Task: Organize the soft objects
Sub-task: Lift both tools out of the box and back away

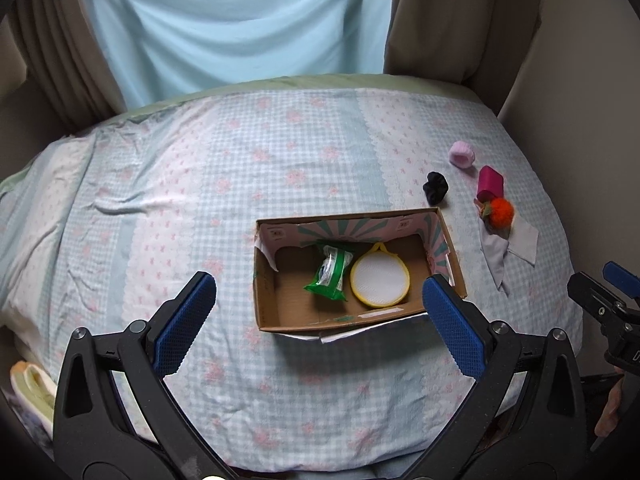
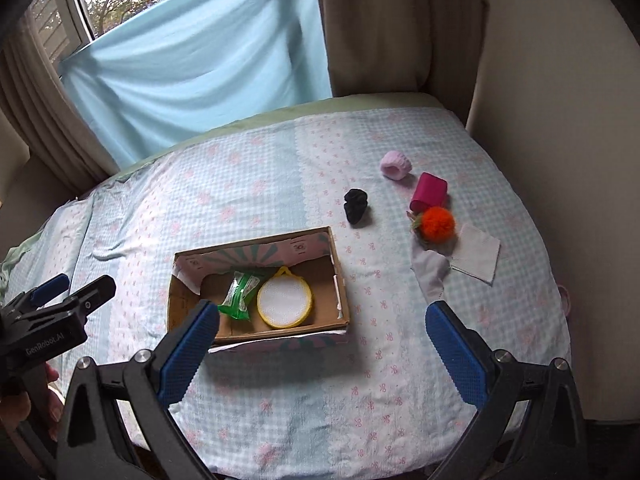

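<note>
An open cardboard box [image 1: 454, 256] [image 2: 340, 280] sits on the bed and holds a green packet [image 1: 330, 274] [image 2: 240, 294] and a round white pad with a yellow rim [image 1: 380, 280] [image 2: 284, 300]. To its right lie a black scrunchie [image 1: 435, 187] [image 2: 356, 205], a pink knit piece [image 1: 462, 154] [image 2: 396, 164], a magenta roll [image 1: 490, 182] [image 2: 430, 192], an orange pom-pom [image 1: 500, 210] [image 2: 438, 222], a grey cloth [image 1: 494, 254] [image 2: 430, 272] and a white folded cloth [image 1: 524, 240] [image 2: 476, 258]. My left gripper [image 1: 320, 320] is open and empty in front of the box. My right gripper [image 2: 322, 340] is open and empty at the box's front right.
The bed [image 1: 200, 184] [image 2: 248, 192] has a checked blue and pink cover. A light blue sheet [image 1: 240, 20] [image 2: 192, 68] hangs over the window behind, with brown curtains [image 1: 436, 16] on both sides. A wall [image 2: 560, 160] bounds the bed's right side.
</note>
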The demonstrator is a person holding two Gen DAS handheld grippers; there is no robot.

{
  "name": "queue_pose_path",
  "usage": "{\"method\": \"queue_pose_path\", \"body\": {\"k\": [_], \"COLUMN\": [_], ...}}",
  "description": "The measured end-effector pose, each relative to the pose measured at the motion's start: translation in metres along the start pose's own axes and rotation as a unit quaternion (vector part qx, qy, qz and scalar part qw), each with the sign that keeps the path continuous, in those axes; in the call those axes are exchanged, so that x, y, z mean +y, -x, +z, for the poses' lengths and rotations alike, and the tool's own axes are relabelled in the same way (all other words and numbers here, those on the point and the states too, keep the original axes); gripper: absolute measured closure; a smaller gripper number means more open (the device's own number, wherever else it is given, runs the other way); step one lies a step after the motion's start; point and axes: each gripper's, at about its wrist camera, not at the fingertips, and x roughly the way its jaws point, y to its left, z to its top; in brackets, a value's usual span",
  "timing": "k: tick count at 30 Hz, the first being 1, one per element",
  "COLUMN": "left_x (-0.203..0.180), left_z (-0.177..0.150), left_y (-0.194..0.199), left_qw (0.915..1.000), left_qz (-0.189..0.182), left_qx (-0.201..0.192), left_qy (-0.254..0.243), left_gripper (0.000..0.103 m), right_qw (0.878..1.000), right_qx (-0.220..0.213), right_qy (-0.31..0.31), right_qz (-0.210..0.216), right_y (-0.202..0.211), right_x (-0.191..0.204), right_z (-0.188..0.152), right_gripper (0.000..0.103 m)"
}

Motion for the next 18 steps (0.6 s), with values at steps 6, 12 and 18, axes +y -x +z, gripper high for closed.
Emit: {"method": "queue_pose_path", "body": {"k": [6,12,18], "left_x": [-0.034,-0.085,-0.147], "left_z": [0.003,0.011,0.023], "left_y": [0.017,0.025,0.023], "left_qw": [0.9998,0.9990,0.9980], "left_qz": [-0.002,0.006,0.011], "left_qx": [-0.021,-0.038,-0.050], "left_qy": [0.002,0.021,0.037], "left_gripper": [0.000,0.000,0.000], "right_qw": [0.999,0.999,0.998], "right_qx": [-0.030,-0.042,-0.056], "right_qy": [-0.020,0.003,0.011], "right_qz": [-0.017,0.009,0.026], "right_y": [0.020,0.015,0.001], "right_x": [-0.047,-0.095,-0.145], "right_z": [0.011,0.028,0.050], "right_gripper": [0.000,0.000,0.000]}}
